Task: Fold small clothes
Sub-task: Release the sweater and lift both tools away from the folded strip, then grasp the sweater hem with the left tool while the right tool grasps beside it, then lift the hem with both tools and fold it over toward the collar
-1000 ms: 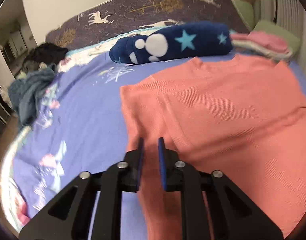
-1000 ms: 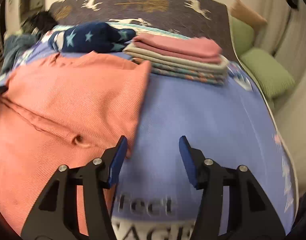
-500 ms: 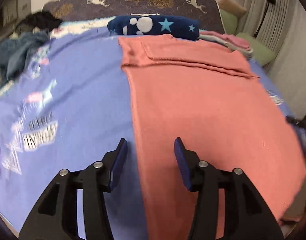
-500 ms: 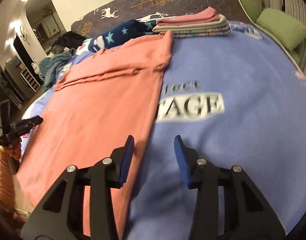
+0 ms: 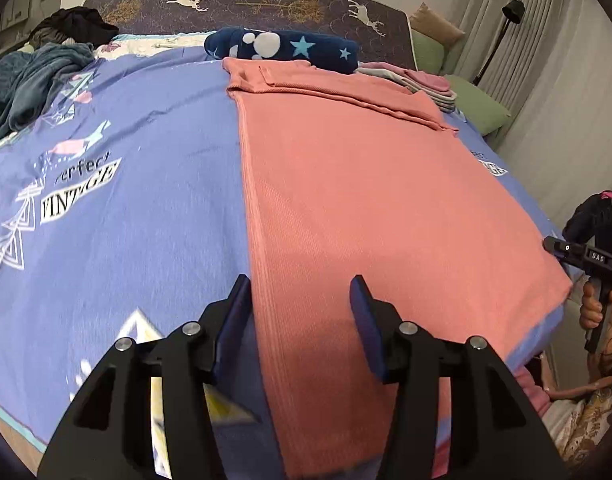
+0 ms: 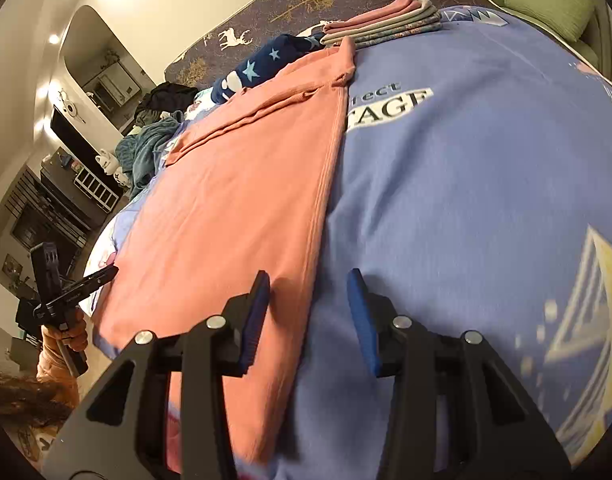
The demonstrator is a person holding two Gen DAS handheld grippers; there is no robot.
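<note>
On the bed (image 5: 117, 208), the salmon garment (image 5: 366, 200) lies lengthwise toward the headboard (image 5: 265, 0).

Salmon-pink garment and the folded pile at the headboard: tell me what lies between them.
In the right wrist view, nothing lies between: the salmon-pink knitted garment reaches the stack of folded clothes, its top corner right against it.

Salmon-pink garment (image 5: 370, 200), flat, sleeves folded in

left gripper (image 5: 301, 300): jaws parted, empty, angled down; right gripper (image 6: 308, 296): jaws parted, empty, angled down
</note>
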